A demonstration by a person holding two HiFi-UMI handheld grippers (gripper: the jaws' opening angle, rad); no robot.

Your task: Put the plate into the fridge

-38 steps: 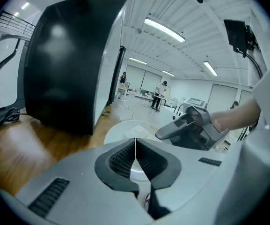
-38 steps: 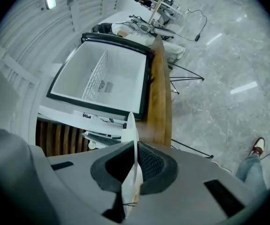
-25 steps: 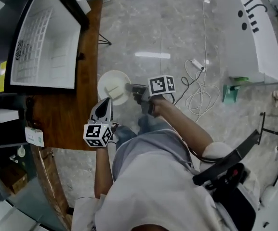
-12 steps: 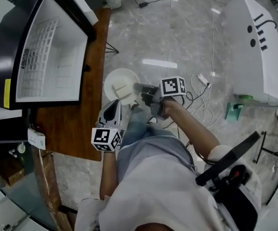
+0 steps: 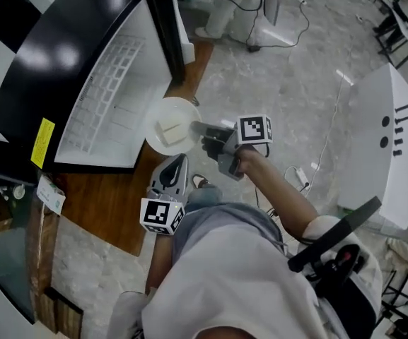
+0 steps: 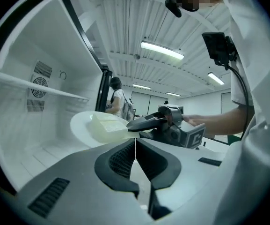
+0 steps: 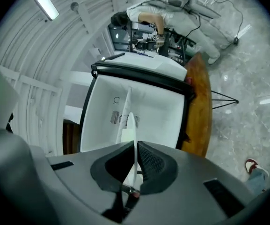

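Note:
A white plate (image 5: 168, 126) carrying a pale block (image 5: 167, 128) hangs level at the mouth of the open fridge (image 5: 108, 101), over its lower right corner. My right gripper (image 5: 198, 129) is shut on the plate's right rim. In the right gripper view the plate (image 7: 130, 125) stands edge-on between the pads, with the fridge's white inside (image 7: 160, 109) beyond it. My left gripper (image 5: 176, 164) hovers just below the plate, shut and holding nothing. The left gripper view has its jaws meeting (image 6: 135, 144) under the plate (image 6: 95, 128) and the right gripper (image 6: 146, 122).
The fridge stands on a wooden table (image 5: 112, 203), its black door (image 5: 162, 20) swung out above the plate. A shelf rail (image 6: 41, 90) crosses the inside. A white cabinet (image 5: 384, 140) and floor cables (image 5: 306, 179) lie right. A person (image 7: 151, 15) bends over a bench far off.
The right gripper has carried the plate from over the floor beside the table up to the fridge opening. The left gripper followed beneath it, still shut.

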